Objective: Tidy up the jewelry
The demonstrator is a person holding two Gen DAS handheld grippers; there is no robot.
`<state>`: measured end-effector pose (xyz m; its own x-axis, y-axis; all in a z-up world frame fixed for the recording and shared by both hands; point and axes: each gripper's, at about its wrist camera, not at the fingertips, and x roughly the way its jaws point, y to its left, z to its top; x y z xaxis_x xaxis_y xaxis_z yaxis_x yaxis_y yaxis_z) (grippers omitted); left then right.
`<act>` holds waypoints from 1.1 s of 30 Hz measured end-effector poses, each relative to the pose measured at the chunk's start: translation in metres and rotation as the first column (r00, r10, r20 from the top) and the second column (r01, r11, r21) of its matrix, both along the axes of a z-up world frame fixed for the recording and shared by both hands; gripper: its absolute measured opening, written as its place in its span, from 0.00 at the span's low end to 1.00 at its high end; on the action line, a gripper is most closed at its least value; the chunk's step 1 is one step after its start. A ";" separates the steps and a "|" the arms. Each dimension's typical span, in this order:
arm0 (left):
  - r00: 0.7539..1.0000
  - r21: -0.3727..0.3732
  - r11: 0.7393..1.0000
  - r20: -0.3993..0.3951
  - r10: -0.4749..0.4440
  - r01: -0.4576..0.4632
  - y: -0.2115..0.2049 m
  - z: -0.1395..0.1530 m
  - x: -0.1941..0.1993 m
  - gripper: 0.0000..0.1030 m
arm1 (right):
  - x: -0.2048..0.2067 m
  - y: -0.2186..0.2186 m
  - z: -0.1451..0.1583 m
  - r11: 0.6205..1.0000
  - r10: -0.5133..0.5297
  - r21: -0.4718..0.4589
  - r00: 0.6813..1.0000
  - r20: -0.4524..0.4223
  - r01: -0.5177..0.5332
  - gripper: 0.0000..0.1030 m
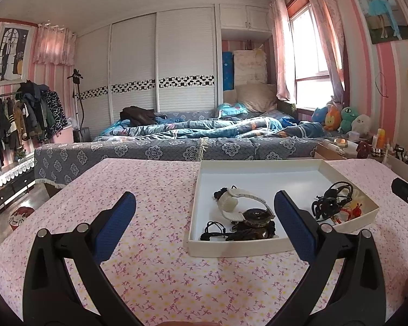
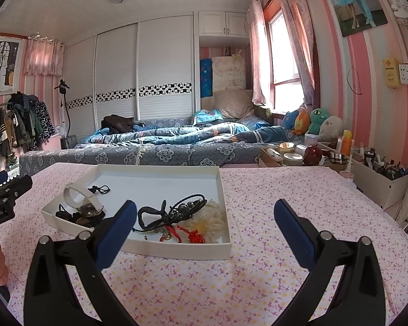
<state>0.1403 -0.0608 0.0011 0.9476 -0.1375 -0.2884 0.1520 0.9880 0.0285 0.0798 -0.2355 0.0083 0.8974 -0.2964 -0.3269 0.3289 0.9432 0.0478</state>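
Note:
A shallow white tray point(image 1: 258, 167) point(image 2: 176, 250) lies on the pink flowered tablecloth point(image 1: 155, 258) point(image 2: 285, 217). In it are a white-strapped watch point(image 1: 247, 206) point(image 2: 73, 194), dark bead bracelets point(image 1: 244, 233) point(image 2: 68, 216), black cords point(image 1: 331, 201) point(image 2: 174, 209), a red knotted cord point(image 2: 187, 233) and a cream flower piece point(image 2: 212, 222). My left gripper point(image 1: 204, 212) is open above the cloth, its right finger in front of the tray. My right gripper point(image 2: 205, 217) is open too, with its left finger over the tray's near edge. Neither holds anything.
A bed with blue bedding point(image 1: 204, 130) point(image 2: 176, 138) runs behind the table. Cosmetics and jars point(image 2: 312, 154) and a white organiser box point(image 2: 380, 187) crowd the table's far right. Plush toys point(image 2: 312, 122) sit by the window. A clothes rack point(image 1: 19, 119) stands at left.

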 end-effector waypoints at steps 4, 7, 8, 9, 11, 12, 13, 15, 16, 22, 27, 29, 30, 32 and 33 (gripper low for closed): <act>1.000 0.002 1.000 -0.002 0.000 0.000 -0.002 0.000 0.001 0.97 | 0.001 -0.001 0.001 1.000 0.000 -0.001 1.000 -0.002 0.000 0.98; 1.000 0.003 1.000 0.000 0.001 -0.001 -0.002 0.000 0.000 0.97 | 0.001 -0.001 0.001 1.000 -0.002 -0.002 1.000 -0.002 0.002 0.98; 1.000 0.003 1.000 -0.001 0.002 -0.002 -0.003 0.000 0.000 0.97 | 0.002 -0.001 0.001 1.000 -0.008 -0.003 1.000 -0.002 0.008 0.98; 1.000 0.003 1.000 0.000 0.005 -0.005 -0.003 0.000 -0.001 0.97 | 0.000 0.000 0.002 1.000 -0.010 -0.003 1.000 -0.002 0.010 0.98; 1.000 0.002 1.000 -0.001 0.006 -0.006 -0.003 0.001 -0.001 0.97 | 0.002 -0.001 0.003 1.000 -0.011 -0.003 1.000 -0.004 0.011 0.98; 1.000 0.002 1.000 -0.002 0.008 -0.007 -0.003 0.001 -0.001 0.97 | 0.002 -0.001 0.003 1.000 -0.011 -0.003 1.000 -0.004 0.011 0.98; 1.000 0.001 1.000 -0.003 0.008 -0.008 -0.003 0.000 -0.001 0.97 | 0.002 -0.001 0.003 1.000 -0.012 -0.003 1.000 -0.003 0.012 0.98; 1.000 0.001 1.000 -0.003 0.009 -0.009 -0.002 0.000 0.000 0.97 | 0.001 0.000 0.003 1.000 -0.012 -0.005 1.000 -0.003 0.012 0.98; 1.000 0.001 1.000 -0.003 0.008 -0.008 -0.002 0.000 0.000 0.97 | 0.001 -0.001 0.003 1.000 -0.012 -0.003 1.000 -0.004 0.012 0.98; 1.000 -0.003 1.000 -0.004 0.014 -0.014 0.000 -0.001 0.001 0.97 | 0.000 -0.002 0.004 1.000 -0.012 -0.006 1.000 -0.006 0.012 0.98; 1.000 -0.001 1.000 0.001 0.024 -0.024 -0.001 -0.001 0.002 0.97 | 0.000 -0.003 0.005 1.000 -0.014 -0.006 1.000 -0.005 0.014 0.98; 1.000 0.001 1.000 0.001 0.028 -0.028 -0.001 -0.001 0.001 0.97 | 0.001 -0.003 0.005 1.000 -0.015 -0.006 1.000 -0.006 0.015 0.98; 1.000 0.003 1.000 -0.002 0.028 -0.028 -0.001 -0.001 0.003 0.97 | 0.001 -0.003 0.005 1.000 -0.015 -0.007 1.000 -0.007 0.015 0.98; 1.000 0.002 1.000 -0.001 0.028 -0.028 -0.001 0.000 0.002 0.97 | 0.001 -0.002 0.005 1.000 -0.016 -0.006 1.000 -0.008 0.016 0.98; 1.000 -0.001 1.000 -0.002 0.028 -0.028 -0.001 0.000 0.002 0.97 | 0.000 -0.001 0.005 1.000 -0.015 -0.006 1.000 -0.010 0.015 0.98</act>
